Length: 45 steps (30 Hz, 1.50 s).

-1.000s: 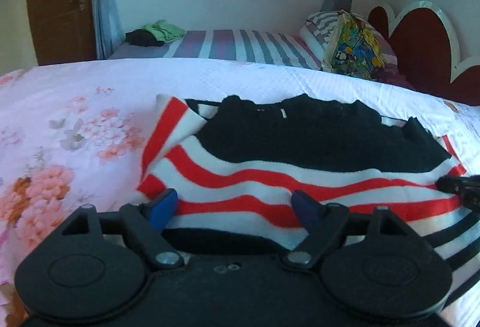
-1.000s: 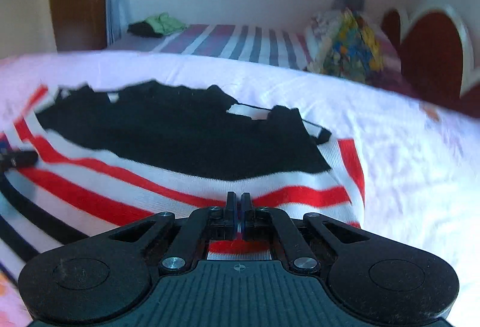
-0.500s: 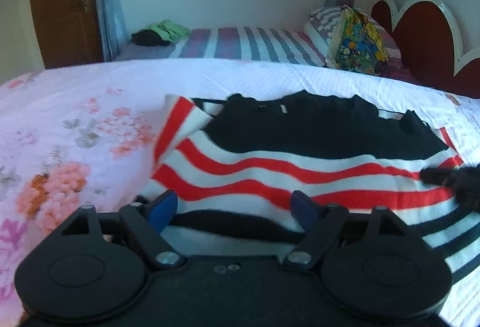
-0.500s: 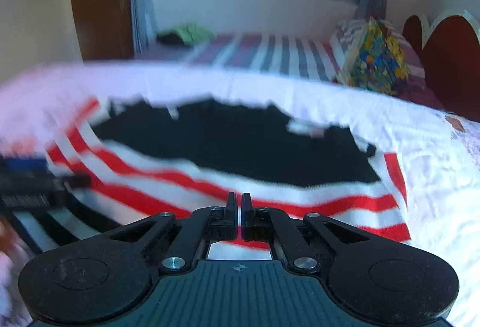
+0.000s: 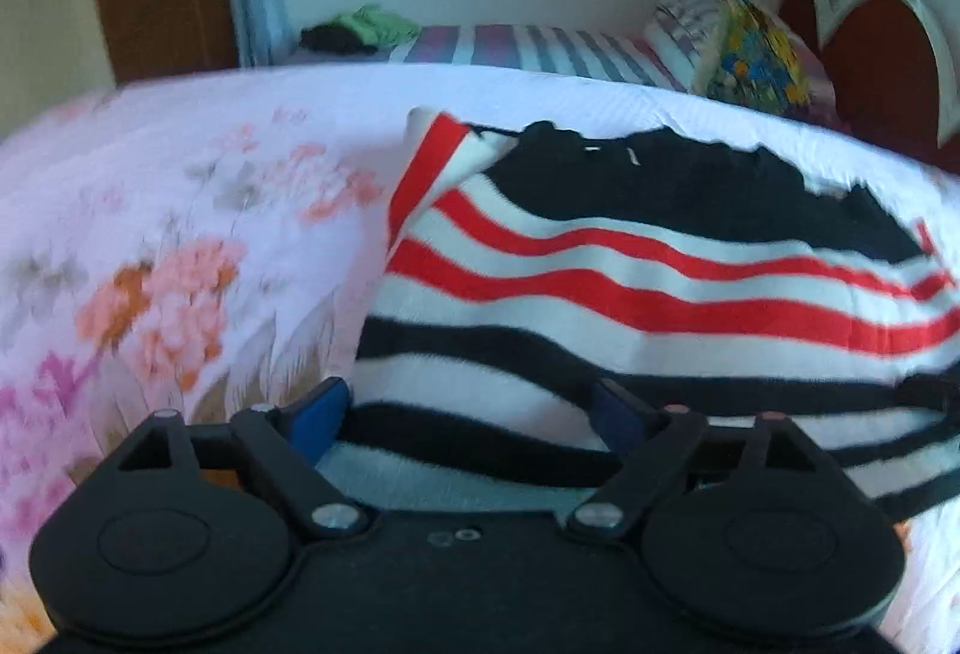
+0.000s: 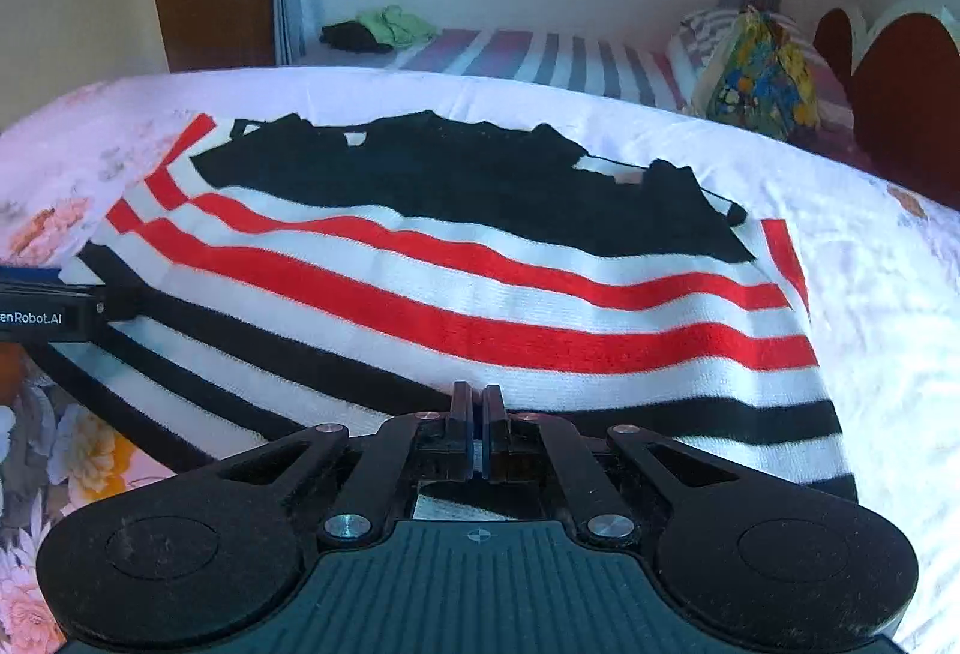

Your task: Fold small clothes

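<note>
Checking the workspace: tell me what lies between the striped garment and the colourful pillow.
Only bare white bedsheet separates the striped garment from the colourful pillow; the right wrist view shows it.

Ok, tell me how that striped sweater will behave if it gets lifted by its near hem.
The striped sweater looks like soft knit lying in gentle waves, so it would probably sag and drape rather than hold shape. Its ribbed texture suggests it is unlikely to slip from closed jaws. Resting on the floral bedsheet, it may drag the sheet slightly when pushed.
</note>
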Tool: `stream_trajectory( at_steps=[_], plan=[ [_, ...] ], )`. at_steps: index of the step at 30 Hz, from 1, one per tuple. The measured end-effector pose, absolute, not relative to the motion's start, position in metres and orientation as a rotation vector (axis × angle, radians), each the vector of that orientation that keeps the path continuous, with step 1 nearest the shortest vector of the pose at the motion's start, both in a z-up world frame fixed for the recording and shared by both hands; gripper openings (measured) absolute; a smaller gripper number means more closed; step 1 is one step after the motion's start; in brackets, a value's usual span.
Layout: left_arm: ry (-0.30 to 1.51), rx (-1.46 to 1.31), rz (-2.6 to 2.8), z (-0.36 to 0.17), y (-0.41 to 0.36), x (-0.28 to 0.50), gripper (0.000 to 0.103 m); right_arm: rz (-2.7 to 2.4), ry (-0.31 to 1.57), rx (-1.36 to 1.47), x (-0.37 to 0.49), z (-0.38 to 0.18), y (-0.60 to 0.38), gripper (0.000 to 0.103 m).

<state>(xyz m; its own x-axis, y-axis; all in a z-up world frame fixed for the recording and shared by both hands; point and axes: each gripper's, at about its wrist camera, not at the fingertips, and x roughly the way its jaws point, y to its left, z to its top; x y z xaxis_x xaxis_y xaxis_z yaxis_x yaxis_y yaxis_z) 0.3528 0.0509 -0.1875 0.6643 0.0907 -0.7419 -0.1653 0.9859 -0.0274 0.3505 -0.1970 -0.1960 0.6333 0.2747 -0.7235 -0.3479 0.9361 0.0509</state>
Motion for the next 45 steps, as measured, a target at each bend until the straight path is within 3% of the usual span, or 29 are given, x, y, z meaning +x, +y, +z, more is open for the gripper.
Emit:
stream_trajectory(
  at_steps=[3, 10, 24, 26, 27, 28, 29, 30, 38, 40, 42, 44, 45],
  plan=[
    [0.827, -0.094, 0.153, -0.174, 0.049, 0.347, 0.082, 0.354, 0.804, -0.038, 0.341, -0.18, -0.205, 0.0],
    [0.831, 0.001, 0.134, -0.185, 0.037, 0.333, 0.087, 0.323, 0.82, -0.126, 0.316, -0.198, -0.204, 0.0],
    [0.825, -0.034, 0.097, -0.162, 0.03, 0.326, 0.086, 0.234, 0.861, -0.053, 0.318, -0.183, -0.228, 0.0],
    [0.82, -0.033, 0.081, -0.158, 0.026, 0.326, 0.086, 0.225, 0.866, -0.026, 0.319, -0.18, -0.234, 0.004],
    [0.817, -0.032, 0.076, -0.156, 0.023, 0.326, 0.086, 0.22, 0.866, -0.008, 0.319, -0.178, -0.235, 0.033],
    [0.812, -0.031, 0.071, -0.154, 0.021, 0.325, 0.086, 0.214, 0.85, 0.007, 0.317, -0.175, -0.237, 0.086],
    [0.806, -0.031, 0.065, -0.153, 0.02, 0.325, 0.087, 0.198, 0.806, 0.01, 0.313, -0.17, -0.238, 0.1],
    [0.801, -0.031, 0.061, -0.151, 0.018, 0.325, 0.088, 0.191, 0.758, -0.011, 0.307, -0.164, -0.239, 0.102],
    [0.791, -0.03, 0.035, -0.147, 0.008, 0.327, 0.089, 0.214, 0.698, -0.008, 0.303, -0.149, -0.237, 0.1],
    [0.783, -0.026, 0.028, -0.146, 0.005, 0.33, 0.089, 0.216, 0.699, 0.007, 0.307, -0.147, -0.237, 0.076],
    [0.777, -0.03, 0.028, -0.147, 0.004, 0.336, 0.089, 0.229, 0.721, 0.048, 0.314, -0.147, -0.238, 0.067],
    [0.777, -0.037, 0.036, -0.147, 0.004, 0.343, 0.089, 0.229, 0.722, 0.061, 0.319, -0.147, -0.237, 0.066],
    [0.775, -0.043, 0.039, -0.146, 0.005, 0.347, 0.089, 0.235, 0.716, 0.056, 0.32, -0.146, -0.235, 0.06]
  ],
)
